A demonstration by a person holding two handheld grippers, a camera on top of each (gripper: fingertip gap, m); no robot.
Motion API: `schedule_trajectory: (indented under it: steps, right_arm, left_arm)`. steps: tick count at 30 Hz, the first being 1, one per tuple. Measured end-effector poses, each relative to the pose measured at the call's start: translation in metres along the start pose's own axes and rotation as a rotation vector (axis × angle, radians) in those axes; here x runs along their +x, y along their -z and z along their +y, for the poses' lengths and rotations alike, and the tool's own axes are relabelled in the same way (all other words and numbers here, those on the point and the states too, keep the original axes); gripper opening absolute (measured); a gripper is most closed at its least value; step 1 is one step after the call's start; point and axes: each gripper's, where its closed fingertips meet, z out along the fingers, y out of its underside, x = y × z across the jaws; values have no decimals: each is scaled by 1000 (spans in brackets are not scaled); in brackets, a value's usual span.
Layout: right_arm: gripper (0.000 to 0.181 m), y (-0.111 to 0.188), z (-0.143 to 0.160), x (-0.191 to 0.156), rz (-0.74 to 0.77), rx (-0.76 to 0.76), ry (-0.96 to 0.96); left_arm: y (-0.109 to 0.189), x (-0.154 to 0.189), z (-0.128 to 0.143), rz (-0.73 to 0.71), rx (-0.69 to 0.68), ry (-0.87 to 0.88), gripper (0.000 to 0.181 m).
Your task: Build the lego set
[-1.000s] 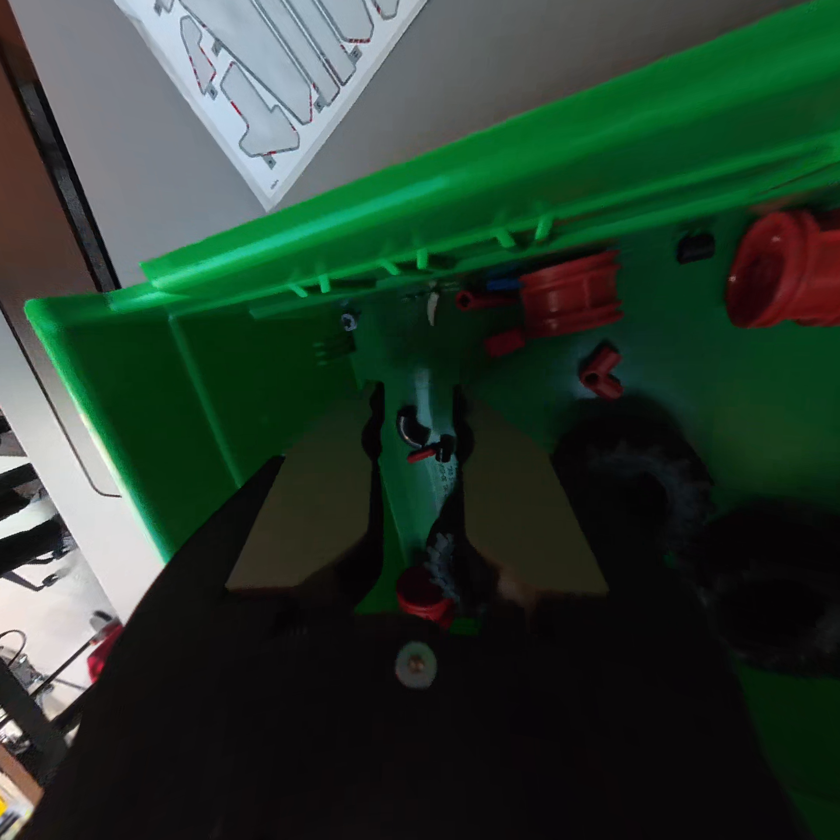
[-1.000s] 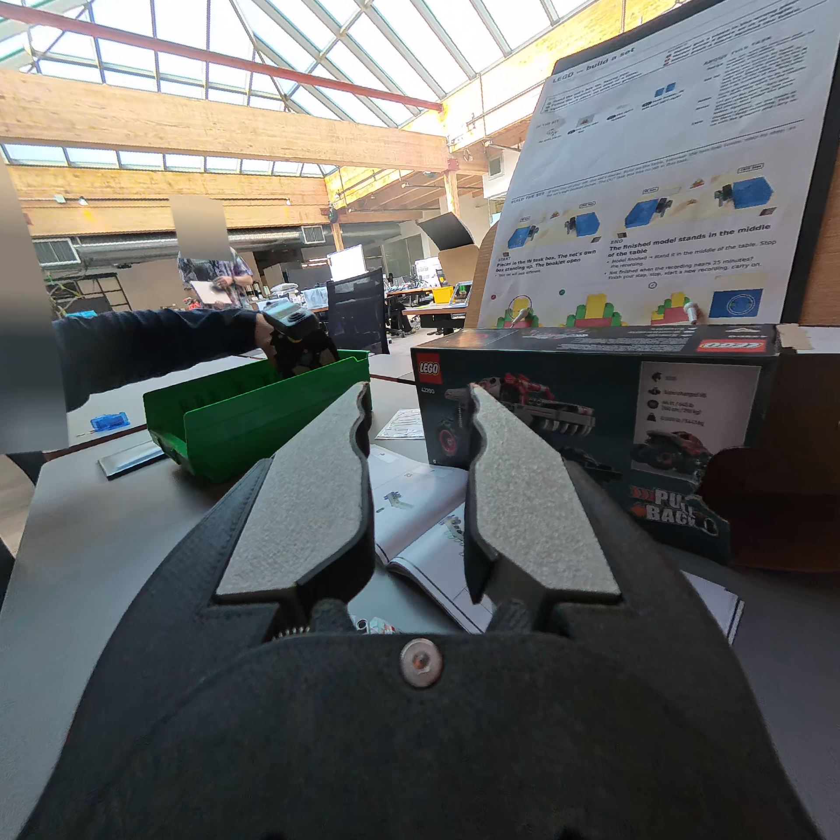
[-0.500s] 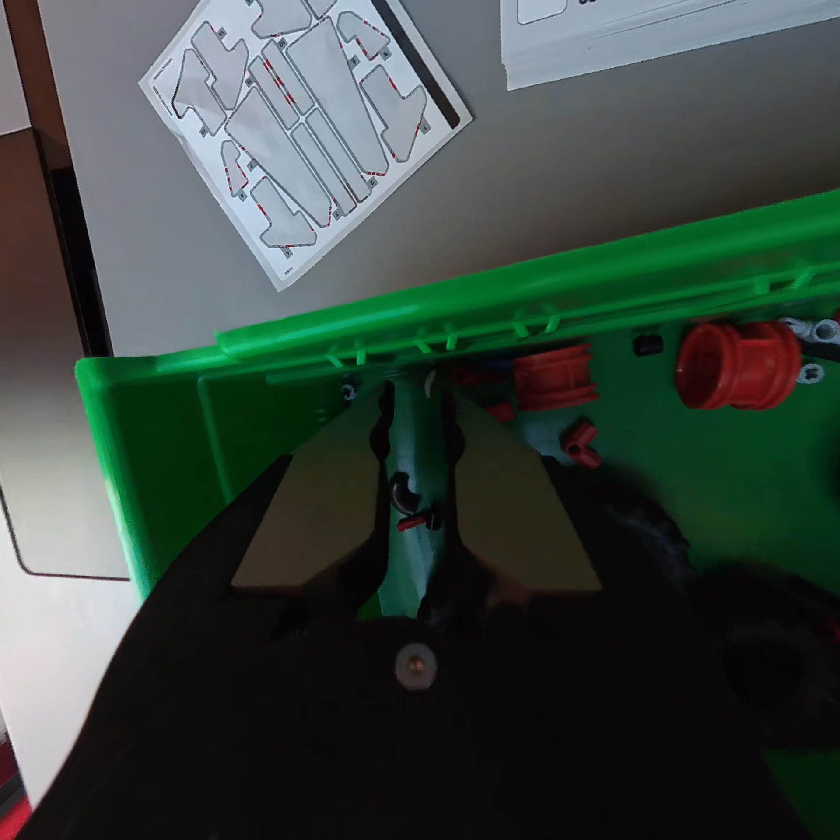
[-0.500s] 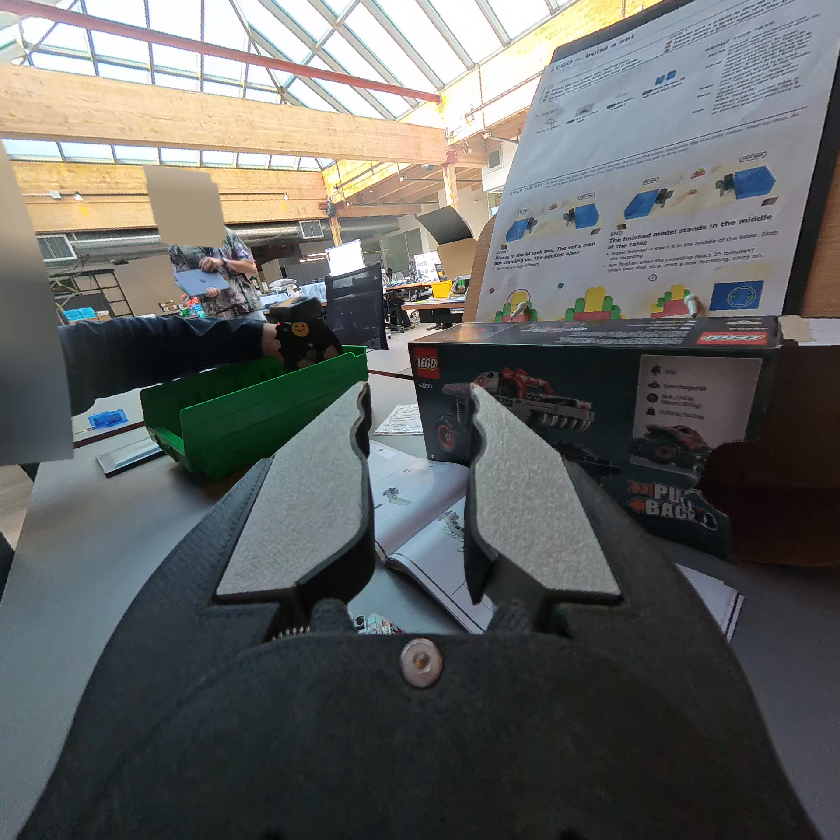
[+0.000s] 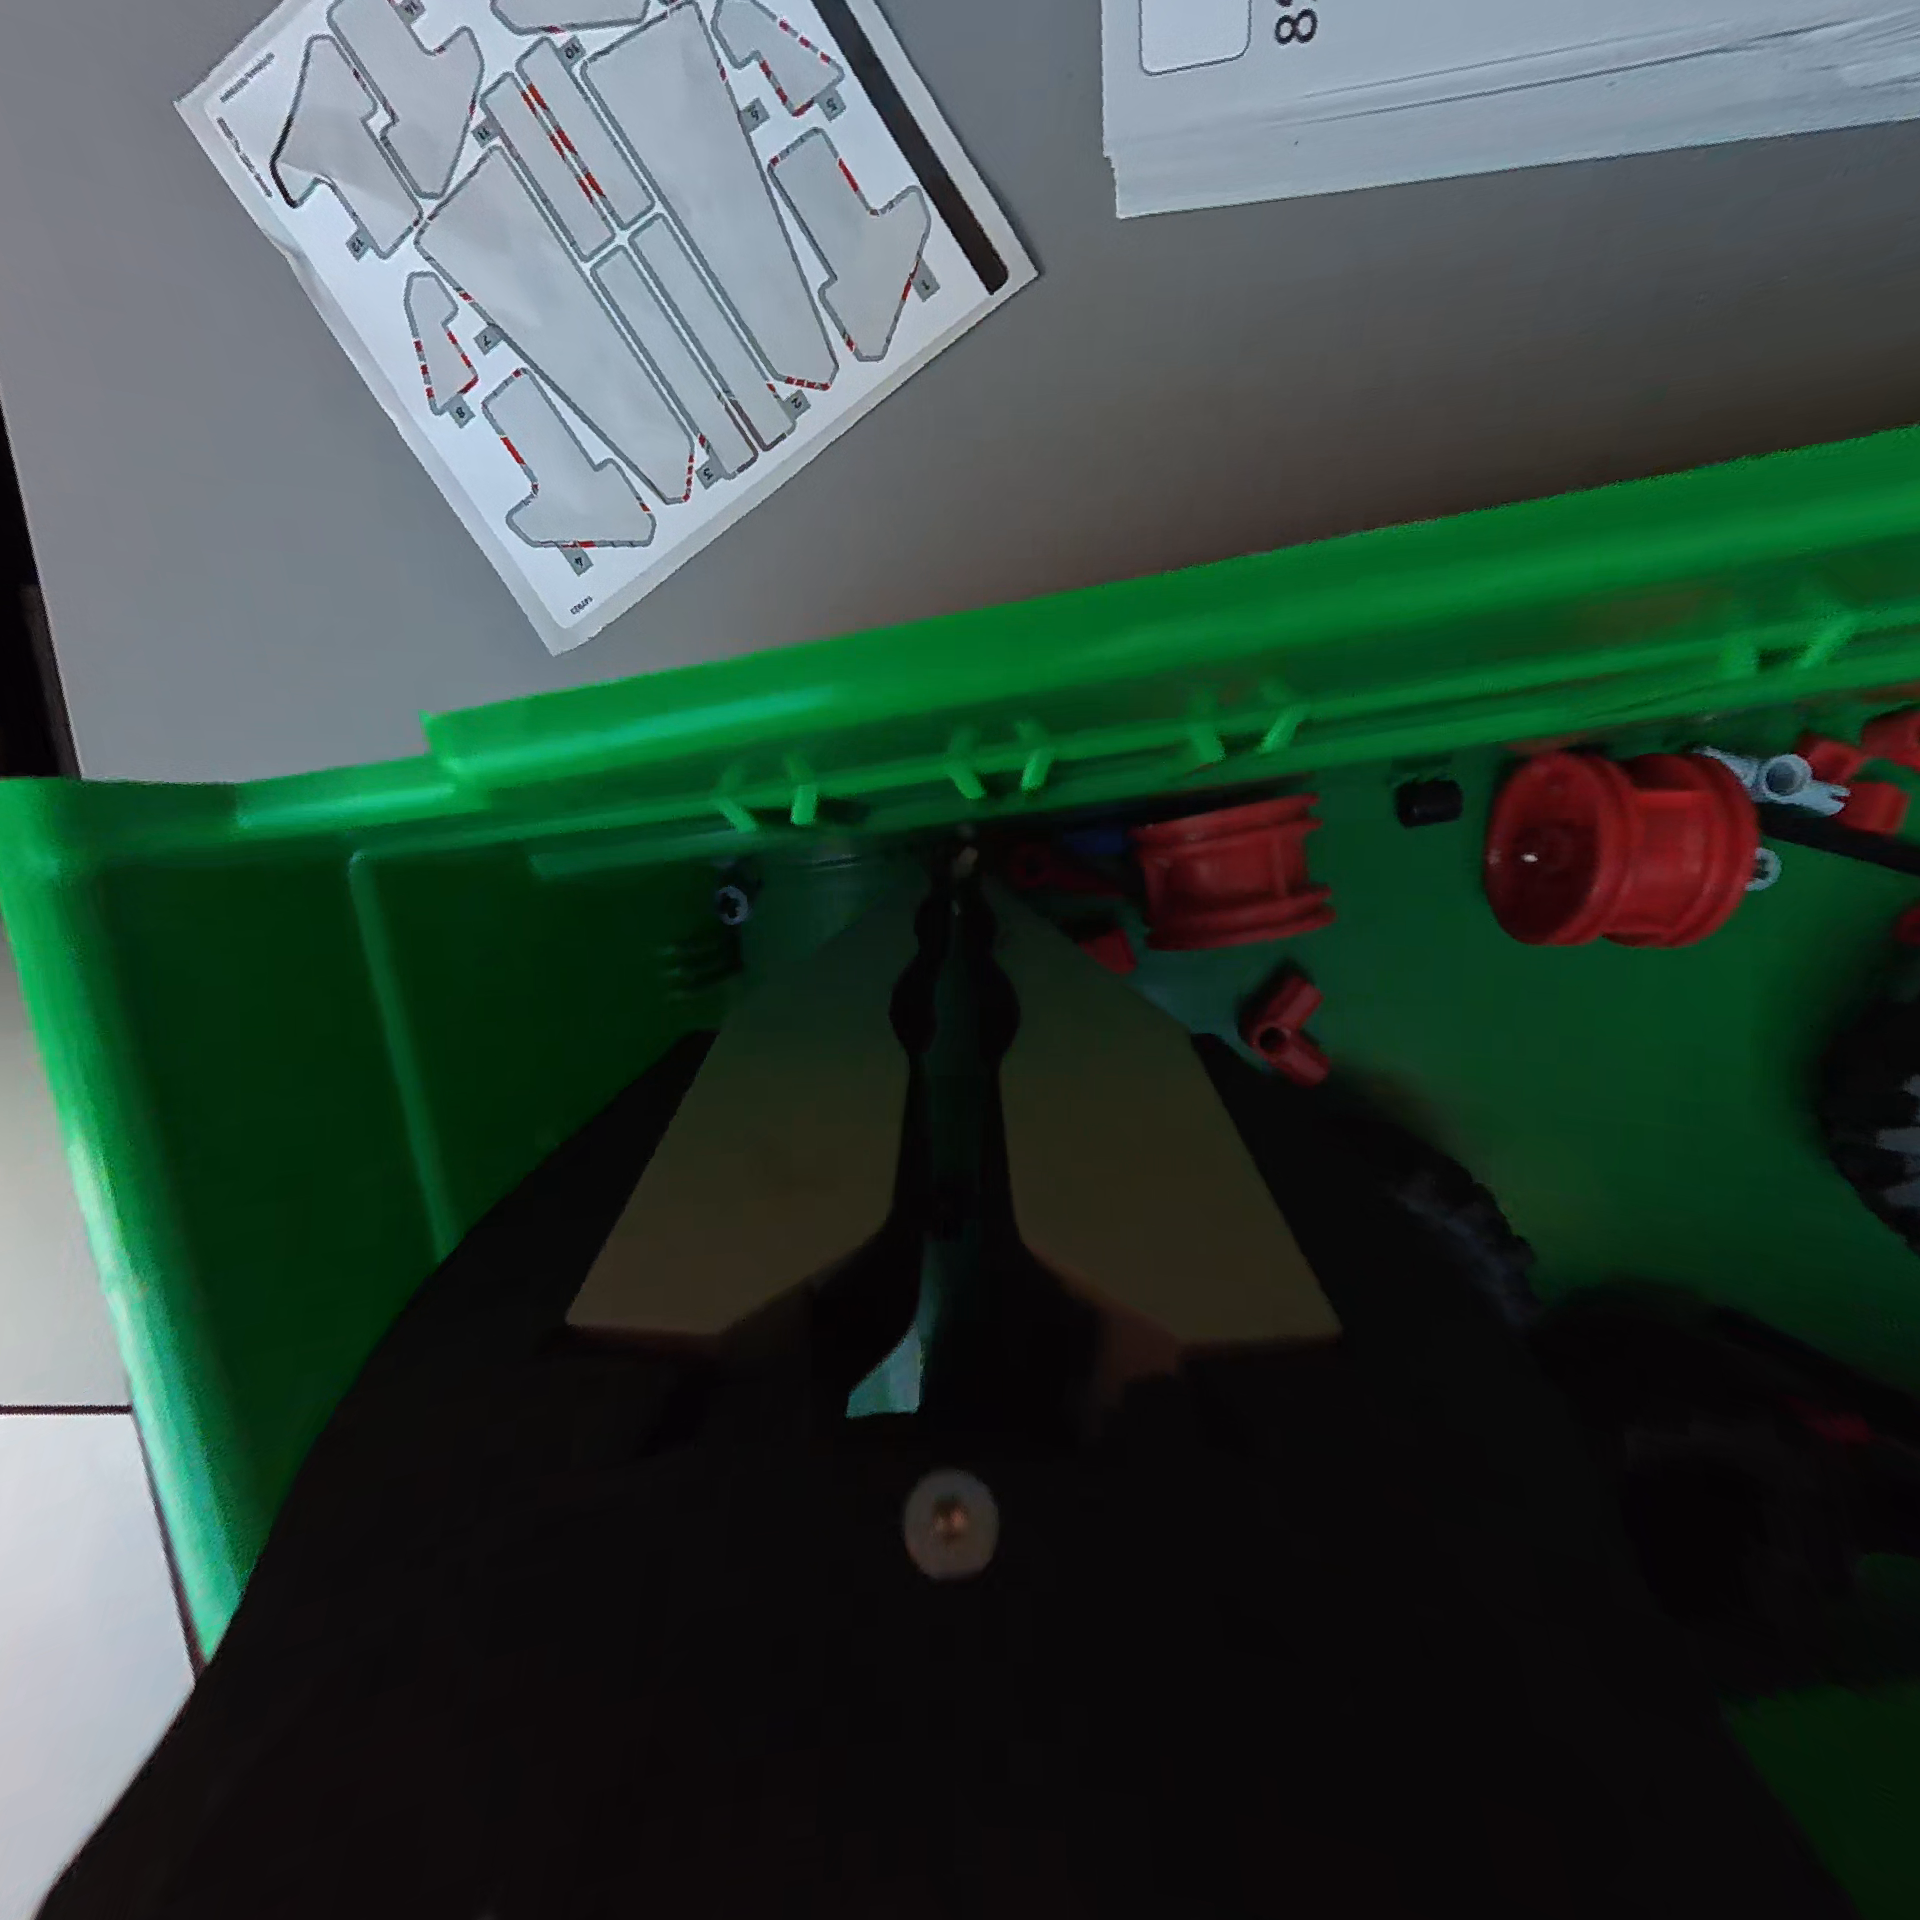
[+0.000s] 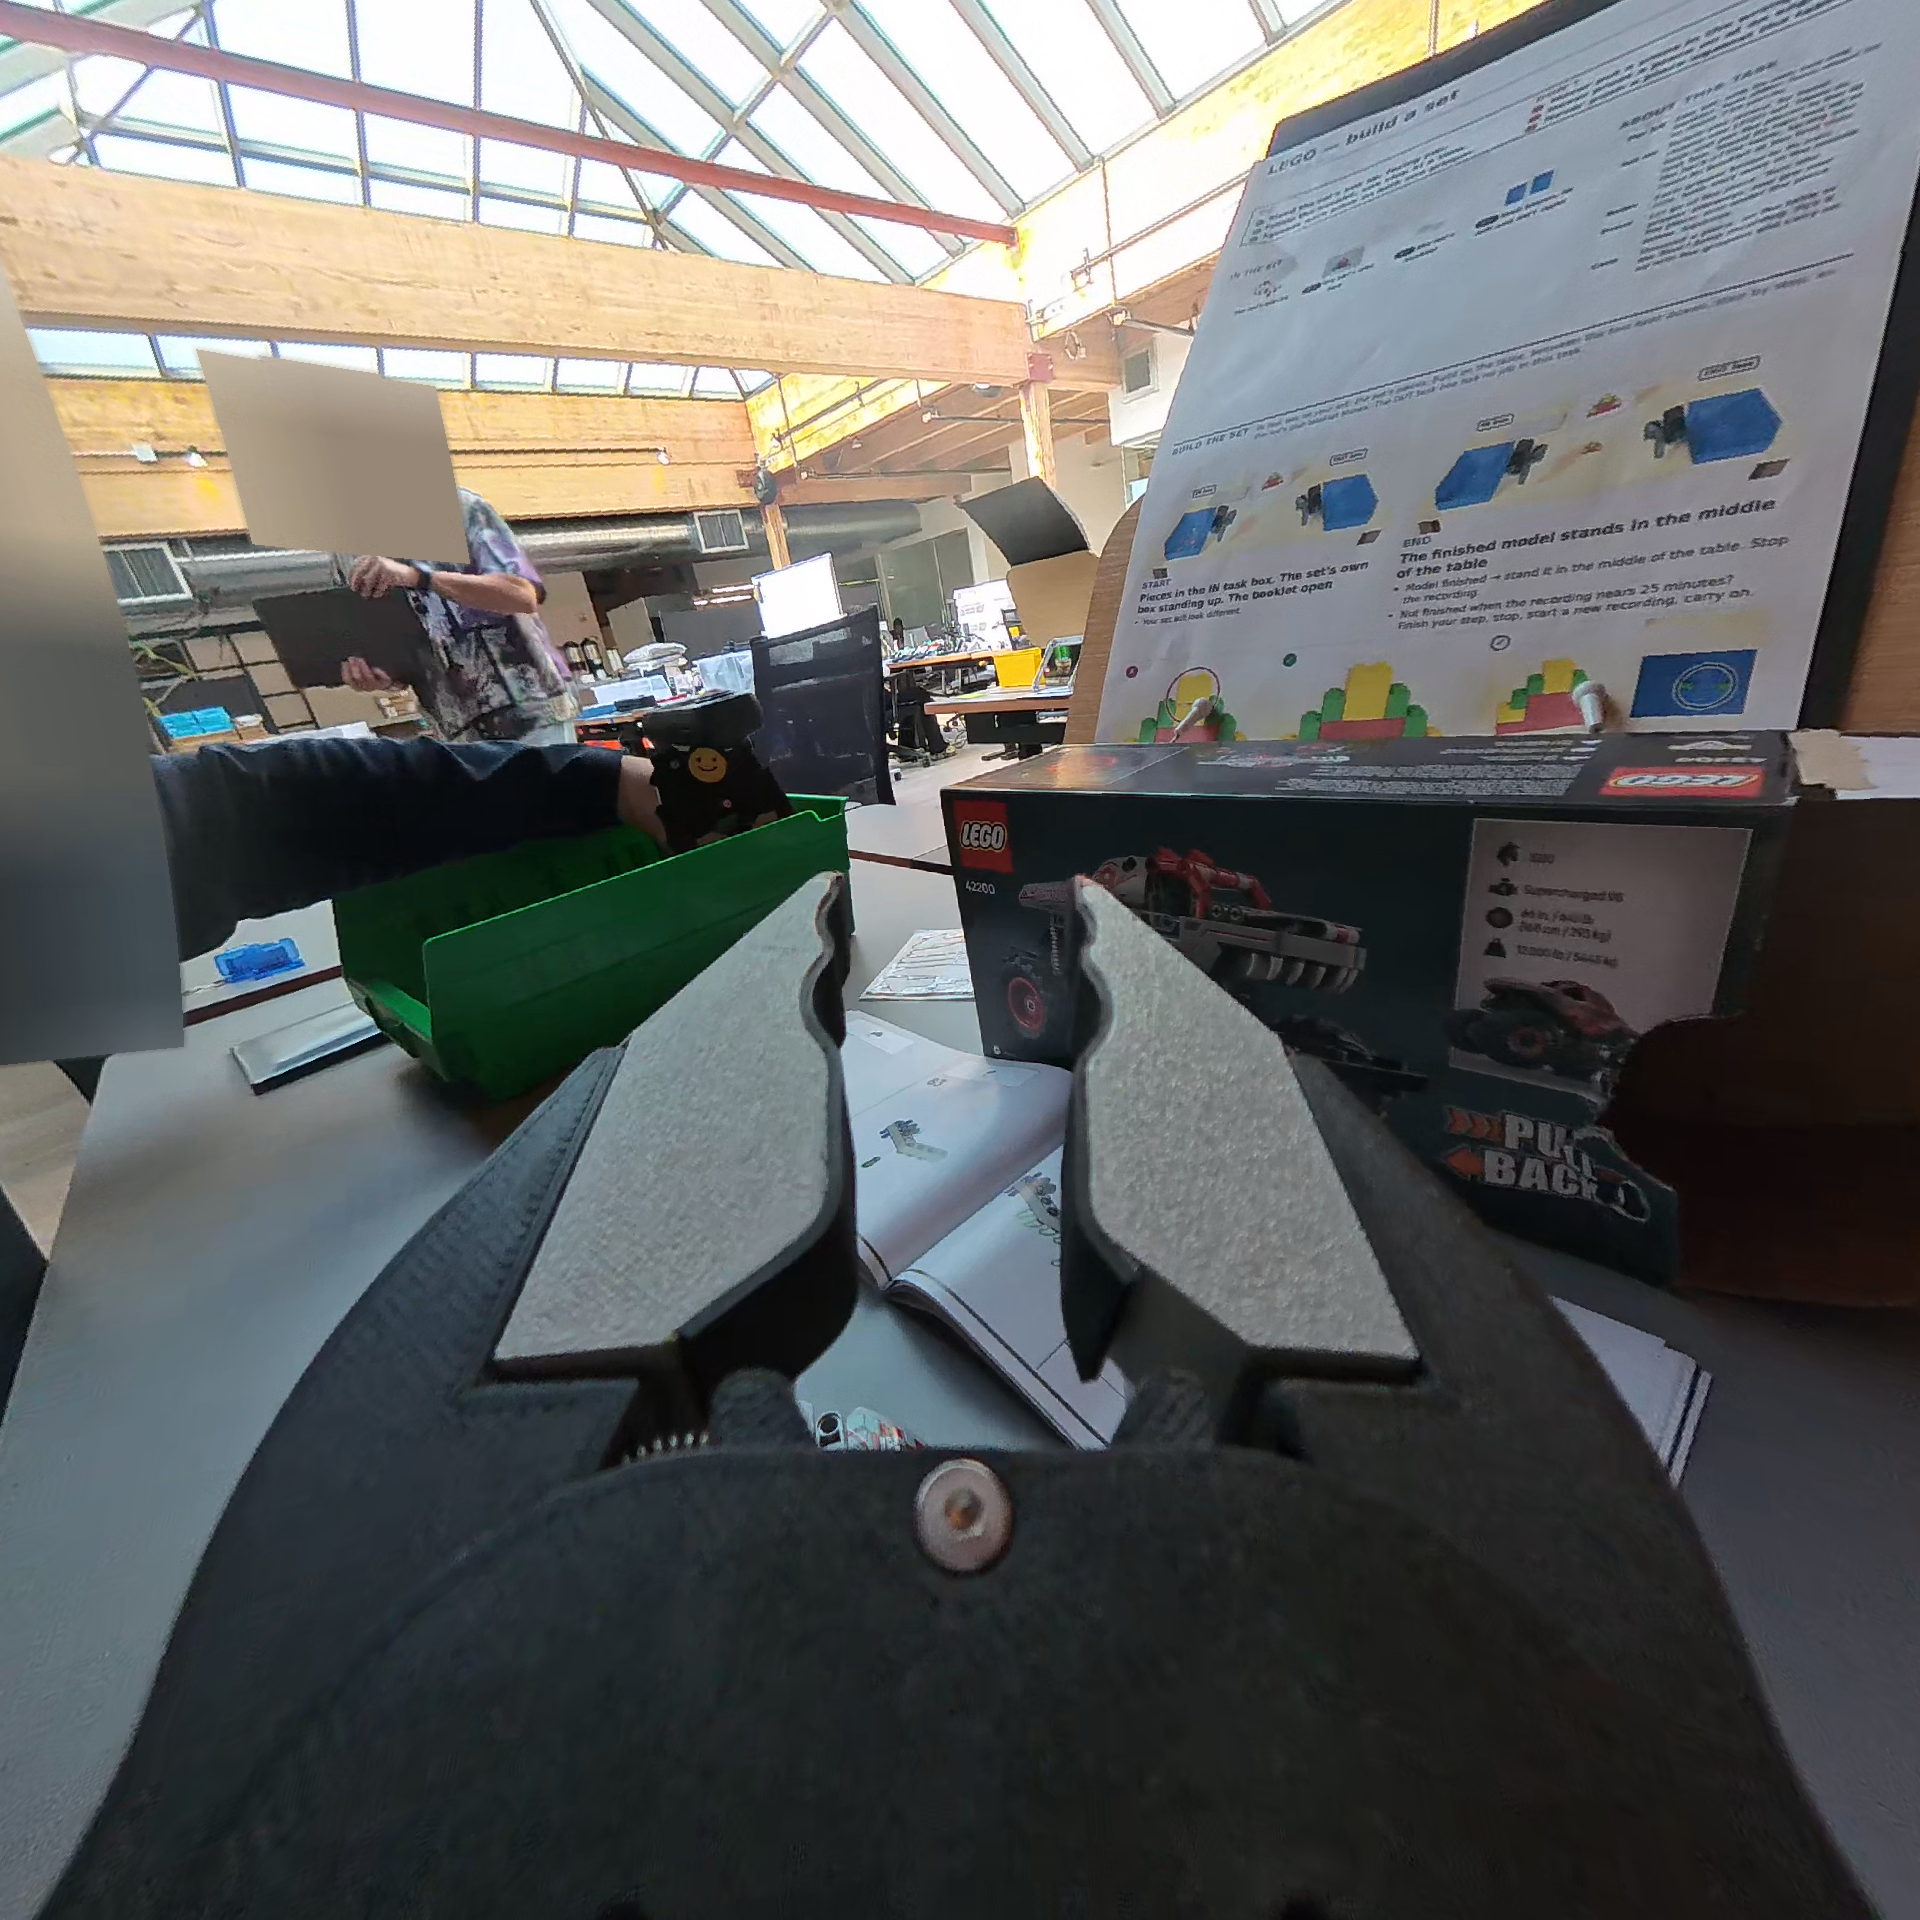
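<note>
My left gripper [image 5: 956, 925] is inside the green bin [image 5: 260, 1091], near its far wall. Its jaws are almost closed on a small dark lego piece that is hard to make out in the shadow. Red wheel hubs [image 5: 1231, 873] [image 5: 1621, 852], a red connector [image 5: 1283, 1029] and black tyres [image 5: 1455, 1226] lie in the bin to the right. My right gripper [image 6: 951, 904] is open and empty, held above the open instruction booklet [image 6: 966, 1174]. The left gripper [image 6: 707, 779] and the bin [image 6: 582, 935] also show in the right wrist view.
A sticker sheet [image 5: 603, 281] and a stack of paper [image 5: 1455, 125] lie on the grey table beyond the bin. The lego box [image 6: 1351, 935] stands at the right, with a poster board [image 6: 1507, 416] behind it. A person [image 6: 468, 623] stands in the background. There is about 45 cm between the tips of the two grippers. My right tips are about 45 cm from the red connector [image 5: 1283, 1029], my left tips only 6 cm.
My left gripper has risen and pulled back inside the bin, and its jaws have closed together. The black piece and red pin seen between them no longer show. The right gripper has stayed put.
</note>
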Motion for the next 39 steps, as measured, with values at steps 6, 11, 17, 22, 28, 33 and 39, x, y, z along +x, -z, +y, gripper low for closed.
schedule_trajectory:
  steps: [6,11,17,22,28,33,39]
  right_arm:
    - [37,1,-1,-1,-3,5,3]
    - [37,3,-5,-3,-7,22,2]
    - [37,2,-9,-11,-32,31,19]
    - [37,3,-9,-11,-43,38,-2]
    - [37,1,-5,-9,-39,22,-5]
    - [37,1,-4,-6,-22,16,-2]
    - [37,1,-2,-3,-13,10,-8]
  left_arm:
    - [6,-3,3,-76,-44,-21,0]
    - [35,-3,3,-141,-23,18,0]
    - [48,-4,3,-171,-22,93,15]
    - [25,1,4,-146,-83,65,19]
    - [15,0,-3,-117,-83,51,13]
    - [10,-5,-2,-105,-85,44,12]
    - [2,-6,0,-97,-76,40,9]
